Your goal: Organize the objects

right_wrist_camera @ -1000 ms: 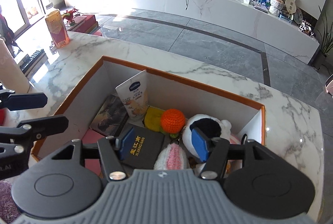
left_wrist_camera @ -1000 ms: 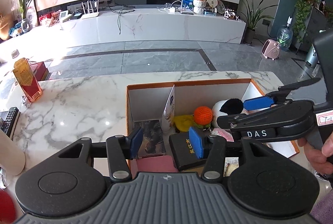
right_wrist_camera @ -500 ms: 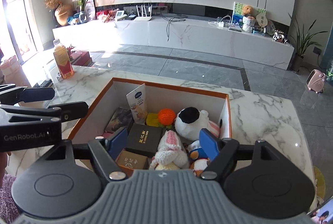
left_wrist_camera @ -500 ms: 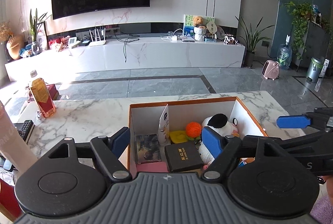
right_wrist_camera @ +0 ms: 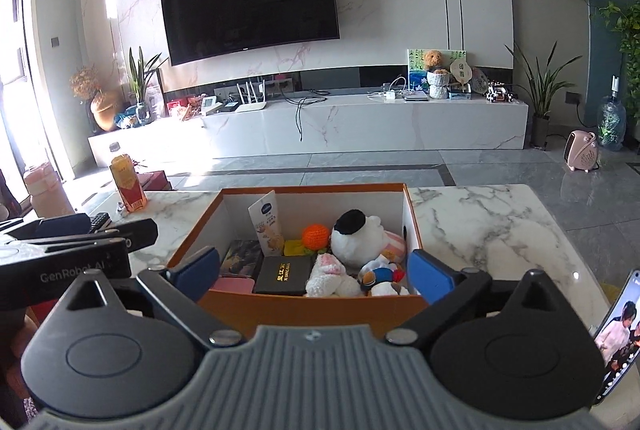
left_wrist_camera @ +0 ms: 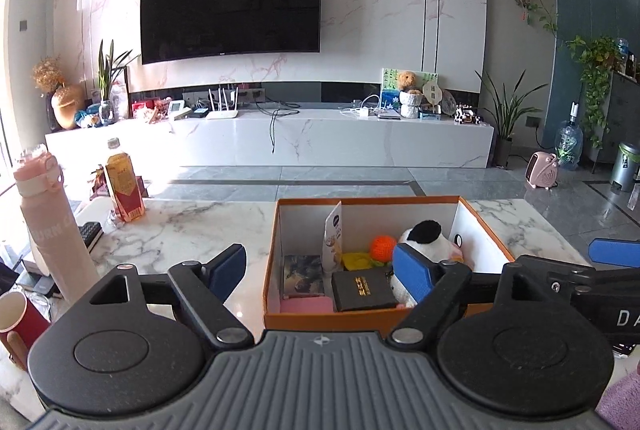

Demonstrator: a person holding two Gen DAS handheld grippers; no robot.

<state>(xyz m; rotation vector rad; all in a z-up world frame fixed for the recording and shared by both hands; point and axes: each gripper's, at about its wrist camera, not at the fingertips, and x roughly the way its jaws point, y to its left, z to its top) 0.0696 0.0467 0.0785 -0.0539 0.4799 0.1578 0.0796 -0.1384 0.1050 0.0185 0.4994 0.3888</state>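
An orange box (left_wrist_camera: pixel 376 316) (right_wrist_camera: pixel 312 308) with white inner walls stands on the marble table. It holds a black case (left_wrist_camera: pixel 362 288) (right_wrist_camera: pixel 285 274), an orange knitted ball (left_wrist_camera: pixel 383 248) (right_wrist_camera: pixel 316 236), a white and black plush (left_wrist_camera: pixel 424 236) (right_wrist_camera: pixel 362 242), a carton (left_wrist_camera: pixel 333 238) (right_wrist_camera: pixel 268 222), small knitted toys (right_wrist_camera: pixel 332 272) and a dark booklet (left_wrist_camera: pixel 302 276). My left gripper (left_wrist_camera: pixel 322 270) is open and empty, held before the box. My right gripper (right_wrist_camera: pixel 314 272) is open and empty, also before the box.
A pink bottle (left_wrist_camera: pixel 52 222), a red cup (left_wrist_camera: pixel 20 318), an orange drink bottle (left_wrist_camera: pixel 124 190) (right_wrist_camera: pixel 128 184) and a remote (left_wrist_camera: pixel 90 232) are at the table's left. A phone (right_wrist_camera: pixel 618 334) stands at the right. Beyond are a TV wall and a low cabinet.
Both grippers have drawn back and up out of the box and opened wider. The views have tilted up from the box contents to the room.
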